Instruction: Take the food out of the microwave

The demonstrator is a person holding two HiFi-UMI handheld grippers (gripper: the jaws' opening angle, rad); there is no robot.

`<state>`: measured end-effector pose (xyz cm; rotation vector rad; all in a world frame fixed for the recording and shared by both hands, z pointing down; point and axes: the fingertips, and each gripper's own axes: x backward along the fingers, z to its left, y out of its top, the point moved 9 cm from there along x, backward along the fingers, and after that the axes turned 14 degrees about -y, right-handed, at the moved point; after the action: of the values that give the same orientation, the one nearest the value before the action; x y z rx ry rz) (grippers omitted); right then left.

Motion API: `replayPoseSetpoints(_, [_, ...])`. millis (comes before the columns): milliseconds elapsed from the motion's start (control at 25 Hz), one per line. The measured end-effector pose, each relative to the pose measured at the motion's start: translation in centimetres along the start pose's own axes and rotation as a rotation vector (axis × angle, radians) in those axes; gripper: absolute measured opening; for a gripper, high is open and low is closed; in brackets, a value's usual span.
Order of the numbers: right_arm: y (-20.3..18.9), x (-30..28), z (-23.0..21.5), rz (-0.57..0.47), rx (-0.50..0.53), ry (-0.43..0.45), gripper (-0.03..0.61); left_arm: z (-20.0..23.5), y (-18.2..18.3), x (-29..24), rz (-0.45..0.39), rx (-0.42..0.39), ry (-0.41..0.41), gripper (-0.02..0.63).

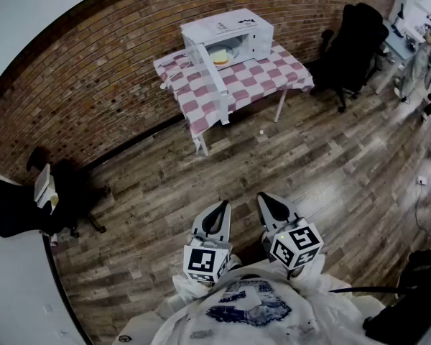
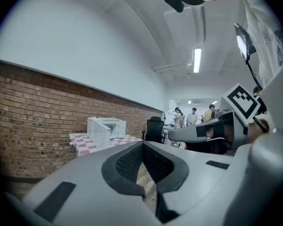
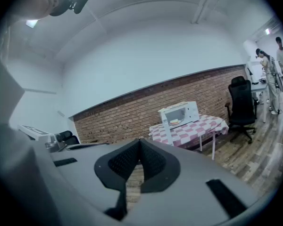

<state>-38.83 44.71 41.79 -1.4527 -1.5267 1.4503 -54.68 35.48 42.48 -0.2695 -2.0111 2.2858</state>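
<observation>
- L gripper [image 1: 220,207] & R gripper [image 1: 263,197]: jaws are being held clenched together w/ nothing betw. them, since no grasp is needed yet.
- Both are being carried by the body, well apart from the table [image 1: 273,74].
- Inside the microwave [image 1: 233,31], the food [image 1: 220,56] is being shown behind the open door [image 1: 208,70], prob. for access.

White microwave [image 1: 237,29] stands upright on a red-and-white checked table [image 1: 273,72], well across the room, its door [image 1: 203,67] swung wide open. Inside the cavity lies pale yellow food [image 1: 220,57], flat and low.
</observation>
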Motion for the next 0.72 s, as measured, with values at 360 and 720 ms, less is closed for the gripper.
replayPoseSetpoints(360, [-1.2,7.7,-6.8,-0.008,-0.053,-0.077,0.013,-8.0,-0.1,-4.8,0.015,-0.018,-0.041,0.008])
replayPoseSetpoints(720, [0.8,8.8,-14.4,-0.058,-0.099,-0.015,0.014,-12.4,1.1,-11.0,0.027,-0.068,-0.011,0.008])
